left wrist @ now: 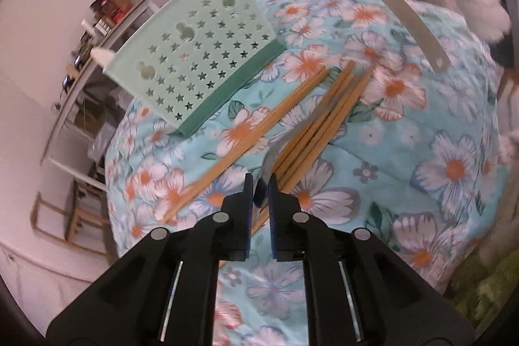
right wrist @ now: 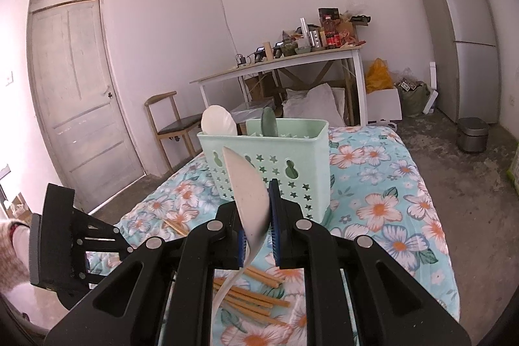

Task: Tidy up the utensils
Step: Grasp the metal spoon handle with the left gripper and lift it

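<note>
Right claw (right wrist: 256,216) clamped on a pale rice paddle (right wrist: 248,190), blade up, just in front of the mint utensil caddy (right wrist: 269,164) standing on the flowered bedspread (right wrist: 389,184). Already in the caddy: a white spoon (right wrist: 219,120) and a green one (right wrist: 269,120). Left claw (left wrist: 259,184) nearly closed over the near ends of the bamboo chopsticks (left wrist: 318,125) lying loose beside the caddy — cannot tell whether a stick is pinched. Best to lift the paddle clear above the rim, tip the handle downward, lower into an open compartment — release only once seated.
</note>
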Motion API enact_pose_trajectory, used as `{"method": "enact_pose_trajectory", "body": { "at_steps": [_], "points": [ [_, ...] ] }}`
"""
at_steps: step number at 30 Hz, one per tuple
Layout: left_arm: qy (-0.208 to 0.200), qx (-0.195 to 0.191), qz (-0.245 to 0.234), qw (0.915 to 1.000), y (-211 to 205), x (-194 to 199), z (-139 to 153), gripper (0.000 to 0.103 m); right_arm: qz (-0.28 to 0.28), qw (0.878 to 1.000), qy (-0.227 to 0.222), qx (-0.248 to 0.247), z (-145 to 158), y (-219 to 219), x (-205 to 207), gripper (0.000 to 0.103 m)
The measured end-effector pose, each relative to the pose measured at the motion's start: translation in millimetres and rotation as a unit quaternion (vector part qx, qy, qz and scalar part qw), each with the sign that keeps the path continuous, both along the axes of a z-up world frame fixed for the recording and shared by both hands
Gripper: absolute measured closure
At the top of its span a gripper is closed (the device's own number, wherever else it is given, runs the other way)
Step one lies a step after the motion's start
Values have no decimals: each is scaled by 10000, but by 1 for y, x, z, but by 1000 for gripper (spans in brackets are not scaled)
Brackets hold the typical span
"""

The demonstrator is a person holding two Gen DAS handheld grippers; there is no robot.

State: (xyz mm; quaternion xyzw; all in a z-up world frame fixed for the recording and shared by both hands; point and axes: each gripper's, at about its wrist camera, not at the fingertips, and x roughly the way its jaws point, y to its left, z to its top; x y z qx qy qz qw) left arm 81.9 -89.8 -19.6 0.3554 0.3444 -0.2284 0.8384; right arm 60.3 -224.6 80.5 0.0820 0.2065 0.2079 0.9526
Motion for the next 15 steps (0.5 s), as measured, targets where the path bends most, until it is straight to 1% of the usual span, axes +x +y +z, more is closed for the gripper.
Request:
{"method": "enact_pose_trajectory", "body": {
  "at_steps": [2, 4, 7, 11, 15],
  "points": [
    [42, -307, 97, 9995, 4, 2, -1, 91, 1, 10000, 9, 5, 1, 1, -3, 91],
    [38, -457, 98, 9989, 3, 5, -3, 89, -3, 10000, 2, -7, 1, 2, -3, 91],
    [-14, -634, 109, 9979, 6, 8, -7, 87, -20, 10000, -14, -45, 2, 4, -7, 91],
    [0, -967, 170, 9952, 14, 17, -7, 87, -30, 10000, 14, -30, 1, 5, -9, 91],
    [51, -1185, 291, 9925, 21, 30, -9, 87, -15, 10000, 59, -47, 0, 9, -8, 91]
  ]
}}
